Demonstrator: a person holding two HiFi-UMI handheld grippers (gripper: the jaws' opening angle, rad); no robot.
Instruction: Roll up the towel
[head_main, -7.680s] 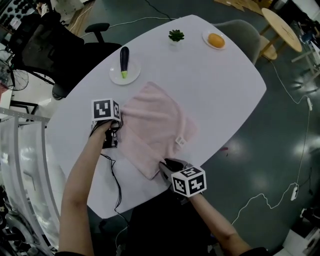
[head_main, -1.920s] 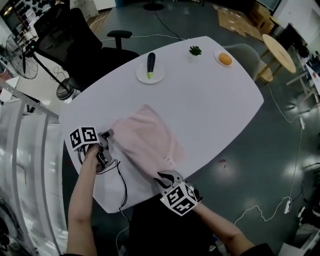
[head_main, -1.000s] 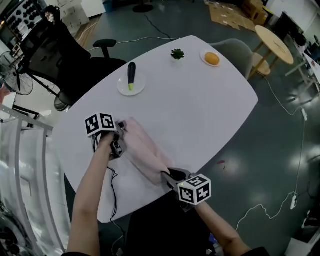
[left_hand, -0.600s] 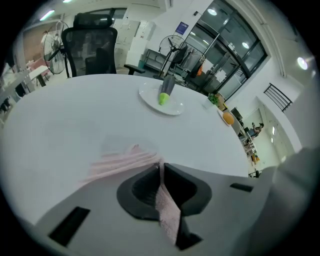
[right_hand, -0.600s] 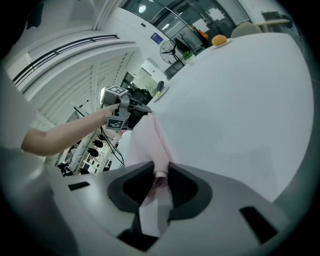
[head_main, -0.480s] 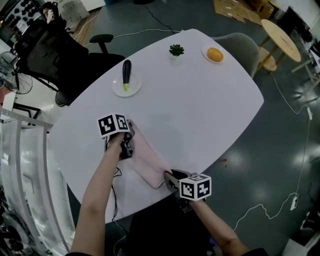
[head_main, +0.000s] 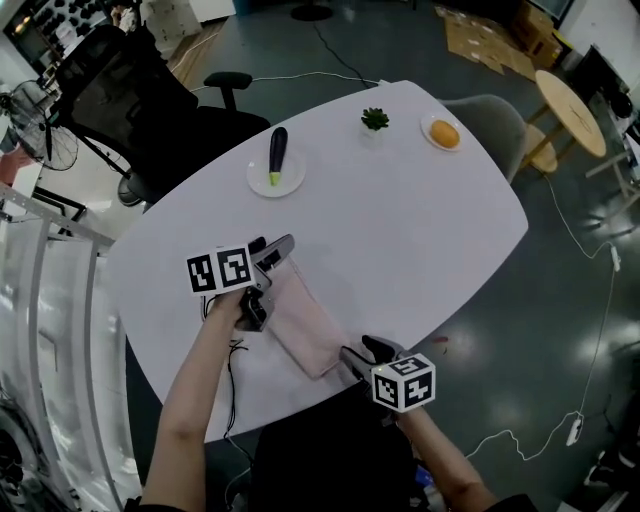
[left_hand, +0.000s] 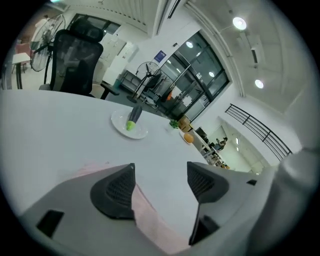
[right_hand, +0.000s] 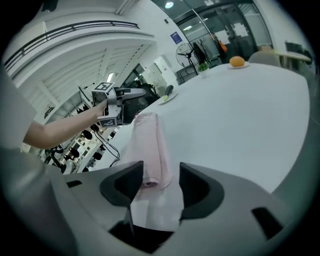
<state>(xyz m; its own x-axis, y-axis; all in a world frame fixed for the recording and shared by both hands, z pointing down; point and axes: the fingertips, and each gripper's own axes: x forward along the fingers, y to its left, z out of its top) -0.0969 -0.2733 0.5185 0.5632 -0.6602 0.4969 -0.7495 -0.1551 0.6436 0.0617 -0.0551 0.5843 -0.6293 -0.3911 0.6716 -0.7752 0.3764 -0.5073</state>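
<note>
Lying on the white table (head_main: 420, 210) close to its near edge, the pink towel (head_main: 305, 322) is gathered into a narrow, loosely rolled strip. Its long axis runs slantwise across the head view, one end pointing up and left toward the table's left edge, the other down and right toward the near edge. The left claw (head_main: 278, 248) hangs at the upper-left end; its jaws have just been opening and stand spread wide, and in the left gripper view the pink cloth runs under and between them with neither pad pressing on it. The right claw (head_main: 363, 350) sits at the lower-right end, right at the table's near edge. Its jaws have also just been opening, and the right gripper view shows the rolled end lying between the parted pads, close to the left one and clear of the other, with the strip stretching straight away toward the other claw. Well apart from the towel, an eggplant (head_main: 277, 153) lies on a plate (head_main: 262, 182) toward the far-left edge, and a small plant (head_main: 375, 119) and an orange (head_main: 444, 133) stand near the far corner.
</note>
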